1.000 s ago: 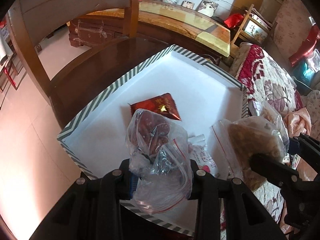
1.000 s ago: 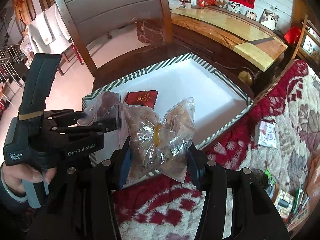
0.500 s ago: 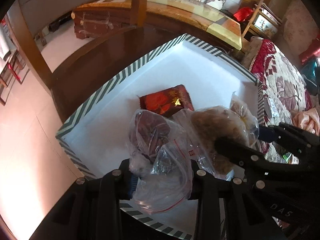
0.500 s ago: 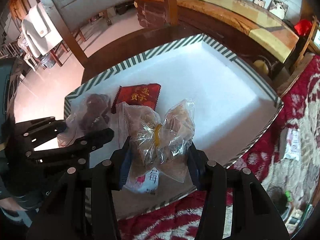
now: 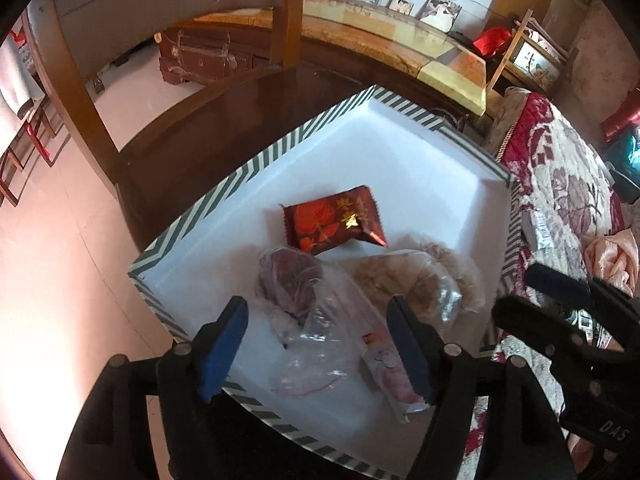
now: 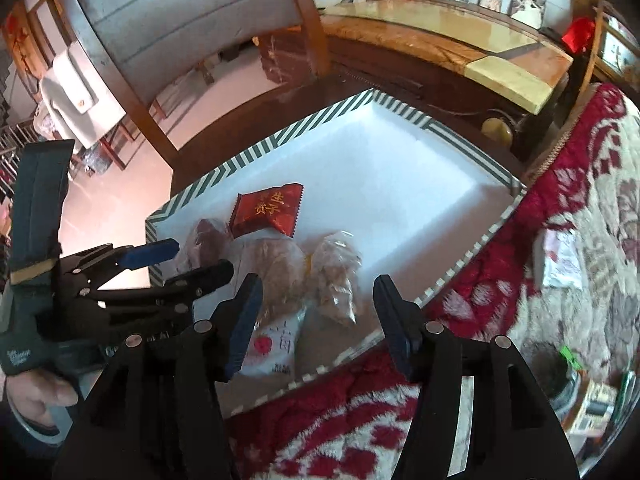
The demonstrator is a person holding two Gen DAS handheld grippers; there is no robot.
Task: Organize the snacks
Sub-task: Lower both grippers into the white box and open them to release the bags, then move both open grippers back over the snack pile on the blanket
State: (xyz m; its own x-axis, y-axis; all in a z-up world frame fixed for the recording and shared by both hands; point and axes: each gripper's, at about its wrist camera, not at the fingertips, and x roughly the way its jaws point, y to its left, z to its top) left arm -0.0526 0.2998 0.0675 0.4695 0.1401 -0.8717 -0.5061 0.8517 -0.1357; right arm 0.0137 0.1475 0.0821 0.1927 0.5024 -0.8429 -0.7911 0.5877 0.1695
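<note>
A white tray with a green-striped rim (image 5: 248,168) (image 6: 280,136) holds a red snack packet (image 5: 334,220) (image 6: 268,210), a clear bag of dark red dates (image 5: 296,284) (image 6: 208,236), a clear bag of brown snacks (image 5: 416,276) (image 6: 320,272) and a white strawberry packet (image 5: 390,376) (image 6: 272,344). My left gripper (image 5: 316,348) is open and empty just behind the date bag. My right gripper (image 6: 316,316) is open and empty just behind the brown snack bag. Each gripper shows in the other's view, the right one (image 5: 520,292) and the left one (image 6: 176,258).
The tray sits on a dark wooden table (image 5: 224,120) beside a red floral blanket (image 6: 580,208) (image 5: 560,184). A wooden chair (image 6: 180,24) stands behind the table. Small packets (image 6: 592,400) lie on the blanket at the right.
Both grippers have opened and let go of their bags, which now lie in the tray. Both grippers have drawn back a little.
</note>
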